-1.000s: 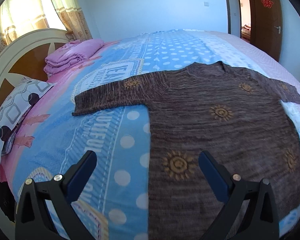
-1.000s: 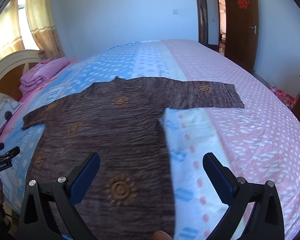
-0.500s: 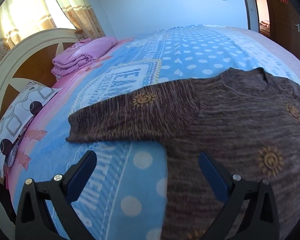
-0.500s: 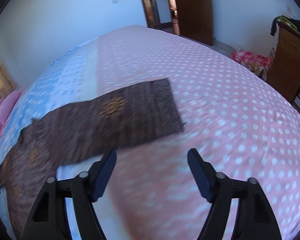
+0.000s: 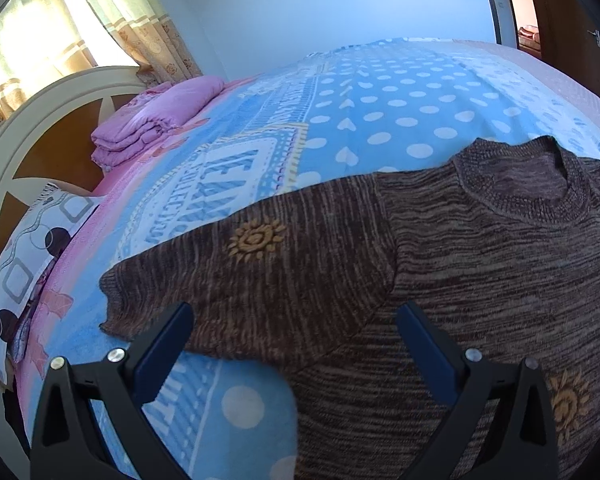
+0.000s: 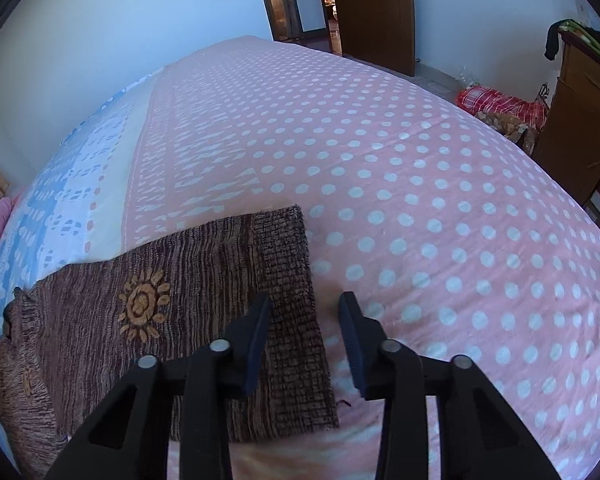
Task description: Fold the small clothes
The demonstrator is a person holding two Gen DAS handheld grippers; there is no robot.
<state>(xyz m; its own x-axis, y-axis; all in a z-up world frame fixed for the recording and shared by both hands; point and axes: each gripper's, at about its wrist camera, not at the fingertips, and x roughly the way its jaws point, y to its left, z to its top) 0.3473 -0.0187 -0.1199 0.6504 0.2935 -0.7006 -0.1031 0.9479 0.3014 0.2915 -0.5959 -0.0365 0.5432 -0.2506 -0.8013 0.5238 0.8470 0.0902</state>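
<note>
Both hand-held grippers unclamped | L (image 5: 294, 320) wide over sleeve (image 5: 260, 264) | R (image 6: 304, 312) closing, straddles cuff edge (image 6: 288, 280)

Your sweater (image 5: 480, 264) lies flat on the bed (image 5: 380, 112), sleeves out to either side. Beyond its left sleeve (image 5: 260, 272) a folded blanket (image 5: 156, 120) sits by the headboard (image 5: 40, 128) — a pillow (image 5: 28, 256) nearer you. The right sleeve's cuff (image 6: 292, 304) lies before your right gripper (image 6: 304, 312); a doorway (image 6: 328, 0) stands behind the bed.

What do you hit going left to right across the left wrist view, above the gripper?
Headboard → patterned pillow → folded pink blanket → sweater sleeve → sweater collar → doorway.
</note>
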